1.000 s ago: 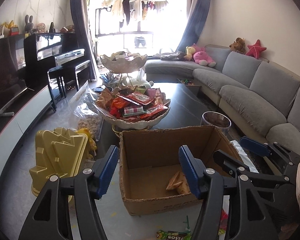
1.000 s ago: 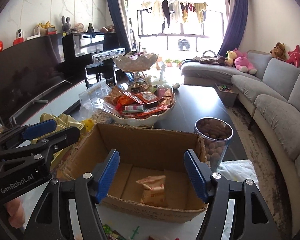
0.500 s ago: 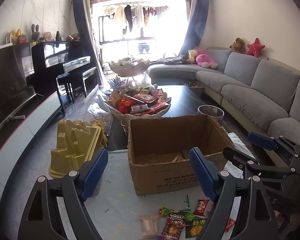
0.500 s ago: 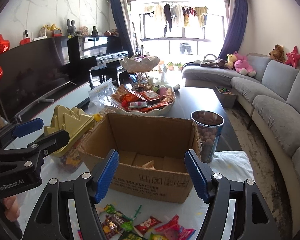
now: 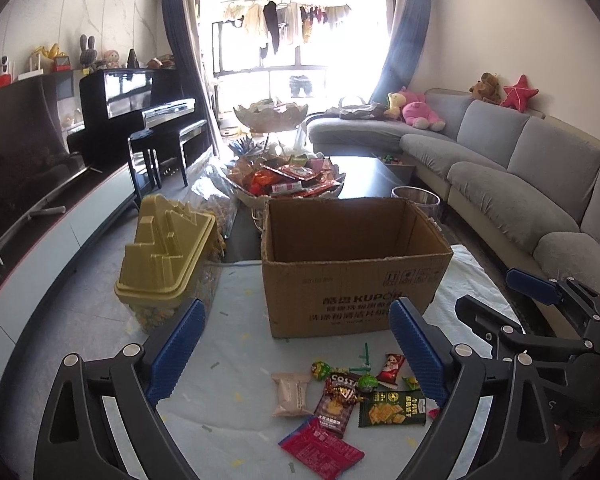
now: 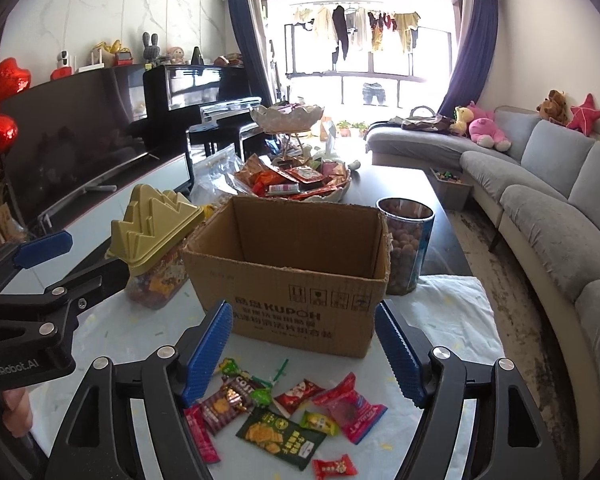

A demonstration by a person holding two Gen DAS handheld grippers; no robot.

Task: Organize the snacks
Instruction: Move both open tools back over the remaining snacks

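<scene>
An open cardboard box stands on a white cloth; its inside is hidden from here. Loose snack packets lie in front of it: a green cracker packet, a beige packet, a brown packet and a red packet. My left gripper hangs before the box above the packets, its jaws opening with nothing between them. Beside it my right gripper is also opening and holds nothing.
A gold-lidded jar stands left of the box, and a clear cup of nuts stands right of it. Behind the box is a tiered bowl of snacks. A grey sofa runs along the right.
Both grippers have drawn back from over the box toward its front. The packet inside the box has dropped out of sight and the loose snacks have come into view. The left jaws have widened.
</scene>
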